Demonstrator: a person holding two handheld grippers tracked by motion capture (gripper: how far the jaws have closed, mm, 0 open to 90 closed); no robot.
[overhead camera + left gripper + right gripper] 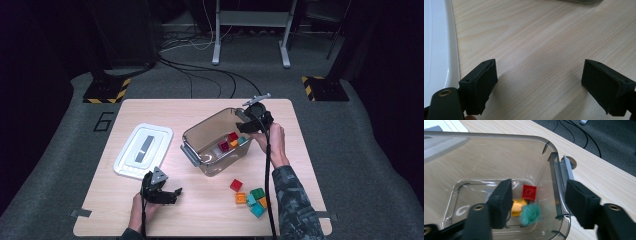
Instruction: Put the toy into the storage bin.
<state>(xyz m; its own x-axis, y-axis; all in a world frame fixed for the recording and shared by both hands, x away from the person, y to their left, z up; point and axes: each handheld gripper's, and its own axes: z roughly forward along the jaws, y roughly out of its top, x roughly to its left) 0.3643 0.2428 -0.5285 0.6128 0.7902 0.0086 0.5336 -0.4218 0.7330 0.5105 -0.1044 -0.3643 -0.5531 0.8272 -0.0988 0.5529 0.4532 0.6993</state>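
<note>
A clear plastic container [210,120] stands mid-table. Over its right end, my right gripper [247,125] points down into it with its jaws apart. In the right gripper view the gripper [539,190] has a blurred teal brick [531,214] in the gap between its pads, and neither pad touches it. Below lie a red brick [529,192] and a yellow-orange brick [517,207] on the container's floor [474,195]. My left gripper [175,196] rests near the table's front left, open, with only bare wood between its fingers [484,82].
A white lid [143,150] lies flat left of the container, its edge [436,50] beside my left gripper. Loose bricks sit at the front right: red [236,185], orange [240,198], green [257,193], teal [257,210]. Cables run over the floor behind the table.
</note>
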